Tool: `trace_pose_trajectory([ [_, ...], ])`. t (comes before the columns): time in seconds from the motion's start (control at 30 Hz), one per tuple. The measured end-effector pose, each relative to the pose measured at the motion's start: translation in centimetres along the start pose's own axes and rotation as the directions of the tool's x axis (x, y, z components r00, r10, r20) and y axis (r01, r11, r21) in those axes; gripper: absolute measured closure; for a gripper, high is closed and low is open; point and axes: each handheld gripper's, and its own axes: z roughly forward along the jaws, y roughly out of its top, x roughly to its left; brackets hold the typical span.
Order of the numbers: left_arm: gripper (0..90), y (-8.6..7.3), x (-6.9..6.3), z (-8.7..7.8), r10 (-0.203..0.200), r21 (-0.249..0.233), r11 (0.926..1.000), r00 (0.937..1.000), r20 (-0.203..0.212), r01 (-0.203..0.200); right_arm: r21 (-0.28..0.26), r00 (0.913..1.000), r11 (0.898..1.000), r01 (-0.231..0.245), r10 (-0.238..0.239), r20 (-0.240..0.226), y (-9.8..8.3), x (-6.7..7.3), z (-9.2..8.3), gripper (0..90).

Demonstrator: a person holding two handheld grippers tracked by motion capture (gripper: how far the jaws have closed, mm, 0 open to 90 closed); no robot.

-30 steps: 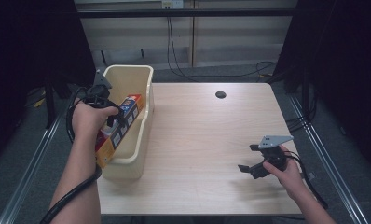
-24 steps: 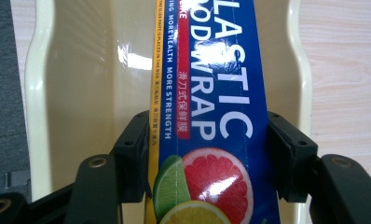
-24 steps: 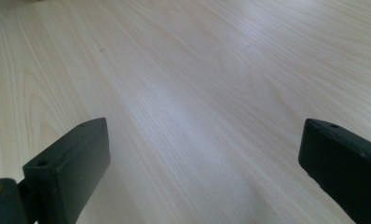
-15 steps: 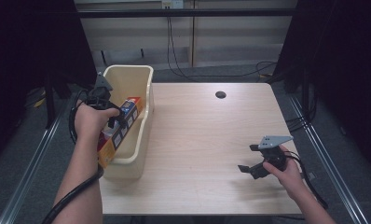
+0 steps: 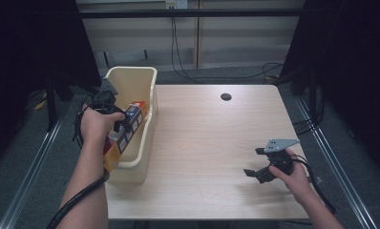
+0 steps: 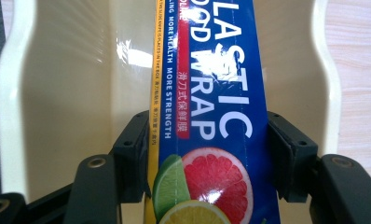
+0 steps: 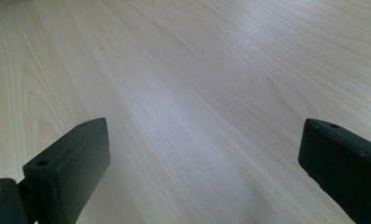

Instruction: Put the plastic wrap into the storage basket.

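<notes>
At the left edge of the counter (image 5: 212,143) we see a cream plastic bin (image 5: 145,95). Over it the left gripper (image 6: 207,154) pinches a long plastic food wrap box (image 6: 211,116), one jaw pressed on each long side; the box is blue with a yellow edge and citrus pictures, and it slants down into the bin. Farther right, a small dark round hole (image 5: 226,97) sits near the counter's far edge. At the right, the right gripper (image 5: 256,162) hovers over bare wood, jaws spread wide and holding nothing.
</notes>
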Motion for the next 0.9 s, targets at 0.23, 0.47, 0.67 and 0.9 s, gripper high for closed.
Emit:
trace_pose_trajectory([
  [0.23,40.3,0.0,0.0,0.7,-0.003,0.007,1.0000,1.0000,-0.008,0.003,-0.002,1.0000,1.000,-0.001,0.001,0.003,0.0,0.1,0.0,2.1],
  [0.47,40.0,0.1,-0.2,1.0,0.000,0.028,0.9996,1.0000,-0.008,0.000,-0.001,1.0000,1.000,0.001,-0.001,0.006,0.0,0.0,0.0,2.1],
  [0.67,39.5,0.1,-0.3,1.2,0.002,0.034,0.9994,0.9995,-0.031,-0.001,-0.003,1.0000,1.000,0.003,-0.003,0.006,0.0,0.0,-0.1,2.1],
  [0.9,38.7,0.2,-0.6,0.0,0.007,-0.017,0.9998,0.9999,-0.012,-0.008,-0.003,1.0000,1.000,0.002,-0.002,0.005,0.0,0.0,-0.2,2.1],
])
